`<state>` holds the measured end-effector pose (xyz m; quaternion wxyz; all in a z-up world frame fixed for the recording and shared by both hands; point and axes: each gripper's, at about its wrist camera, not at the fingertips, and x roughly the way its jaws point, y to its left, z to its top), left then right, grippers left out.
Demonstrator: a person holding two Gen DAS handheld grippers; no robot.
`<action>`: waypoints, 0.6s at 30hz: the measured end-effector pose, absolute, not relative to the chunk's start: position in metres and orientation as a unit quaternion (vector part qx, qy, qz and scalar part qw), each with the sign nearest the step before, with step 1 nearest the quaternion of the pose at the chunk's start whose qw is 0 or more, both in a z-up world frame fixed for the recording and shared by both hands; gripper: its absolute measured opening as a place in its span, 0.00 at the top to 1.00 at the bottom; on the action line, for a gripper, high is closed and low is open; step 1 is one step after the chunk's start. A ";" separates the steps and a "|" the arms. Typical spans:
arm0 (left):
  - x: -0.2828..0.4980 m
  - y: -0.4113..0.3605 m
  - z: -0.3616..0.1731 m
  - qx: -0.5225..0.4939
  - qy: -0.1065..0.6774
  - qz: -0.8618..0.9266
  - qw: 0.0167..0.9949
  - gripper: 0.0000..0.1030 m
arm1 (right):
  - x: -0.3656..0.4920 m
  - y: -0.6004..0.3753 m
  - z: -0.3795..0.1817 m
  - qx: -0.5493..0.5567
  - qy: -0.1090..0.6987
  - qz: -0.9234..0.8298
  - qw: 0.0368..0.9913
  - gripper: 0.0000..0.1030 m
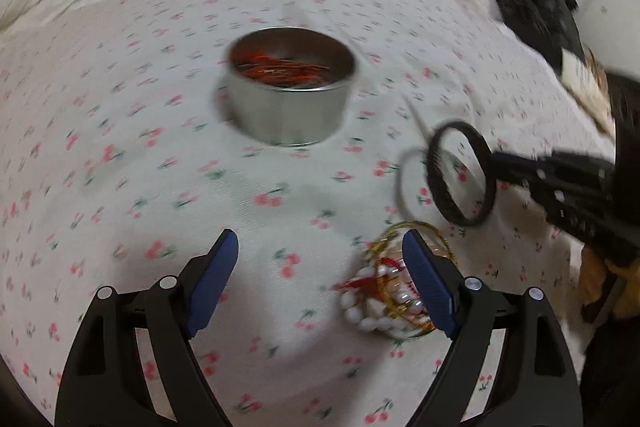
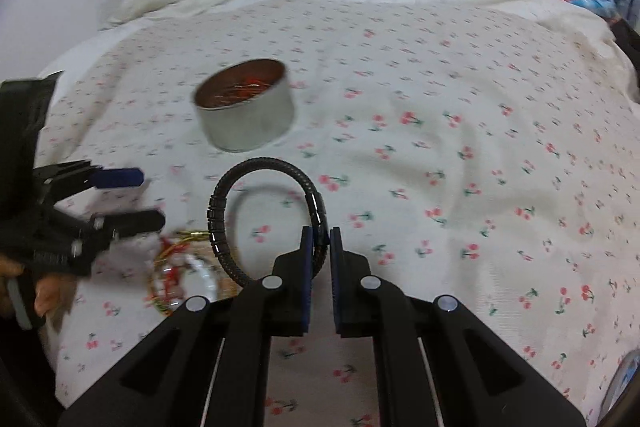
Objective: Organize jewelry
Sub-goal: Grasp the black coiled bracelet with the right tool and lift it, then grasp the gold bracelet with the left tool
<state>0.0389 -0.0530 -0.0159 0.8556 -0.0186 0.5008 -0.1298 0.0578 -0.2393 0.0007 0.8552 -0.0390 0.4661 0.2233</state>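
Right wrist: right gripper (image 2: 320,243) pinches black bracelet (image 2: 256,203) near tin (image 2: 246,111).

Left gripper (image 1: 320,281): black angular frame, silver round screws.
Fingers (image 1: 428,283): dark blue ribbed pads.
Right gripper (image 2: 319,259): same build.

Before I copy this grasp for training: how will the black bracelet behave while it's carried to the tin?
The black bracelet keeps a round loop though the right gripper pinches one edge, so it's probably fairly stiff. Its segmented band may flex or swing. It looks light, unlikely to slip before reaching the tin.
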 end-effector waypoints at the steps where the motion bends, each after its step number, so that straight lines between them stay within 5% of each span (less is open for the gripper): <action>1: 0.038 -0.058 -0.016 -0.011 0.497 -0.135 0.857 0.22 | 0.061 -0.243 0.000 -0.037 0.468 0.212 0.857 0.91; 13: 0.045 -0.090 -0.033 0.042 0.499 -0.132 0.856 0.22 | 0.073 -0.250 -0.014 -0.023 0.490 0.192 0.850 0.91; 15: 0.046 -0.095 -0.038 0.063 0.497 -0.119 0.857 0.31 | 0.074 -0.249 -0.016 -0.023 0.493 0.193 0.848 0.91; 18: 0.052 -0.093 -0.039 0.065 0.496 -0.082 0.862 0.59 | 0.074 -0.246 -0.018 -0.027 0.496 0.195 0.846 0.91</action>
